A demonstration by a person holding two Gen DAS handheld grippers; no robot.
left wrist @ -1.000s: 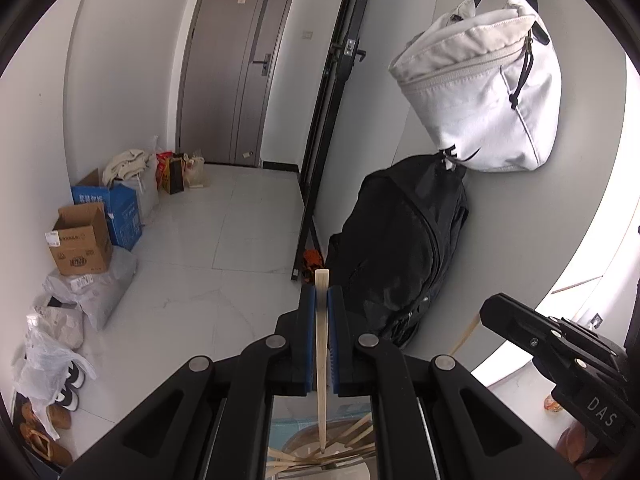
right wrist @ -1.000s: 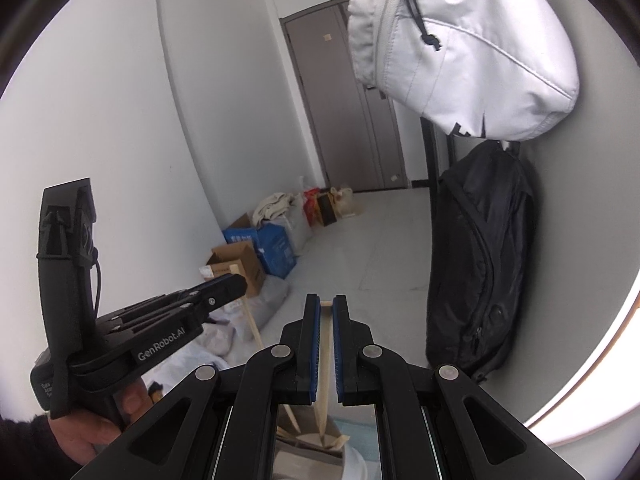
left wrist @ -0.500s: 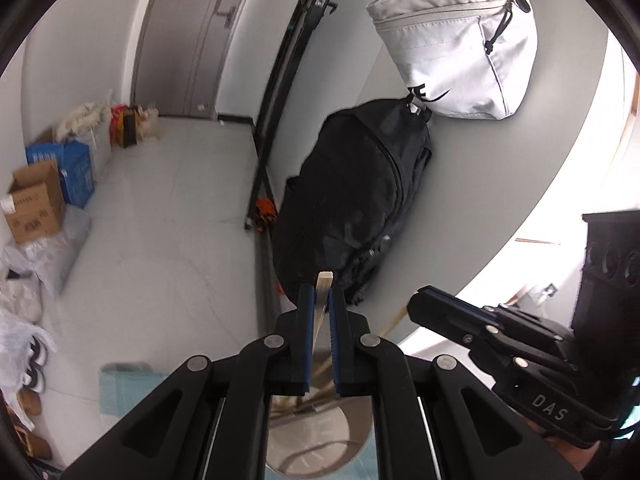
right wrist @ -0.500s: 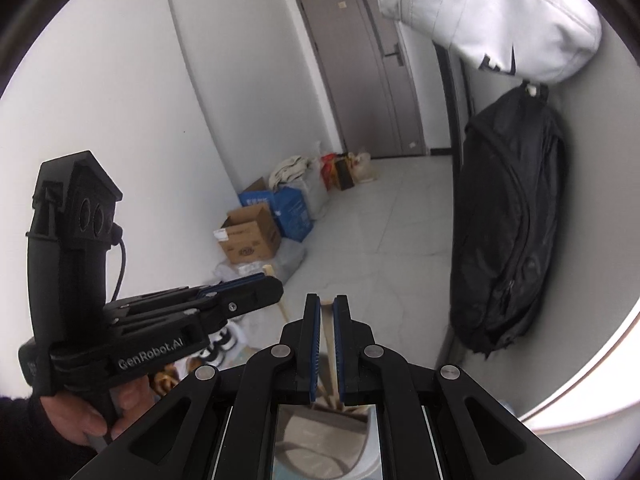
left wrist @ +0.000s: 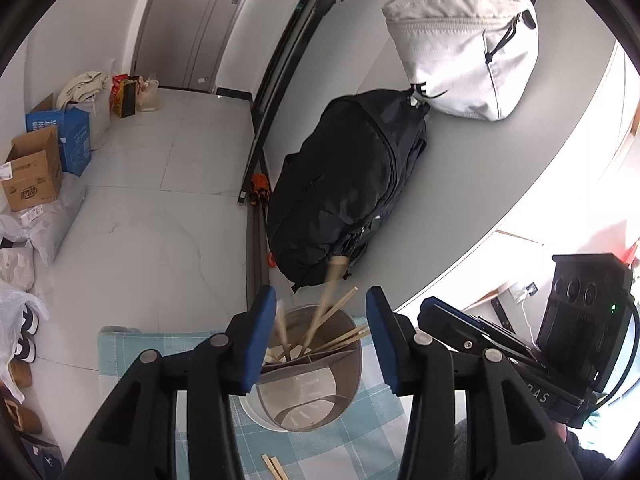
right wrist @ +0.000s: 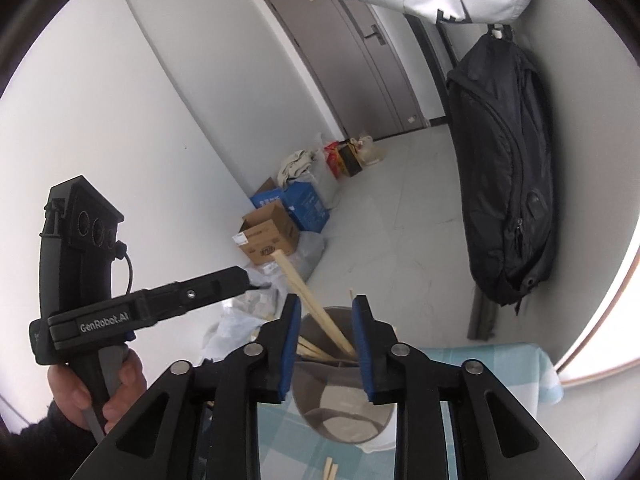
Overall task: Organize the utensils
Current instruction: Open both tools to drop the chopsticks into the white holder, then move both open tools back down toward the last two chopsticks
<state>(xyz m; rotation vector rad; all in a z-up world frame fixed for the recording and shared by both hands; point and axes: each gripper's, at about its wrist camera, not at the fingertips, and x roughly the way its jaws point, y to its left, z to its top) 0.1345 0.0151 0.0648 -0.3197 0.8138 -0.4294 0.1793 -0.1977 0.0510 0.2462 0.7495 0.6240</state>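
Note:
In the left wrist view my left gripper point(left wrist: 320, 320) hangs over a grey divided utensil holder point(left wrist: 350, 384). Its jaws are opening, and a blurred wooden chopstick point(left wrist: 333, 278) drops free between them into the holder beside several others. In the right wrist view my right gripper point(right wrist: 326, 332) is also opening above the same holder point(right wrist: 332, 396). A chopstick point(right wrist: 306, 290) leans out of the holder between its pads, and neither pad presses on it. The right gripper point(left wrist: 432, 310) shows at the left view's right edge. A person's hand point(right wrist: 100, 384) holds the left gripper point(right wrist: 240, 280).
The holder stands on a blue checked cloth point(left wrist: 160, 344) with loose chopsticks point(left wrist: 274, 468) lying near its front. Behind are a black backpack point(left wrist: 348, 200), a white bag point(left wrist: 460, 52), cardboard boxes point(left wrist: 32, 172) on the floor and a grey door point(right wrist: 352, 52).
Both grippers tipped downward over the holder and went from shut on a chopstick to open. The chopsticks have slipped out of the pads into the holder.

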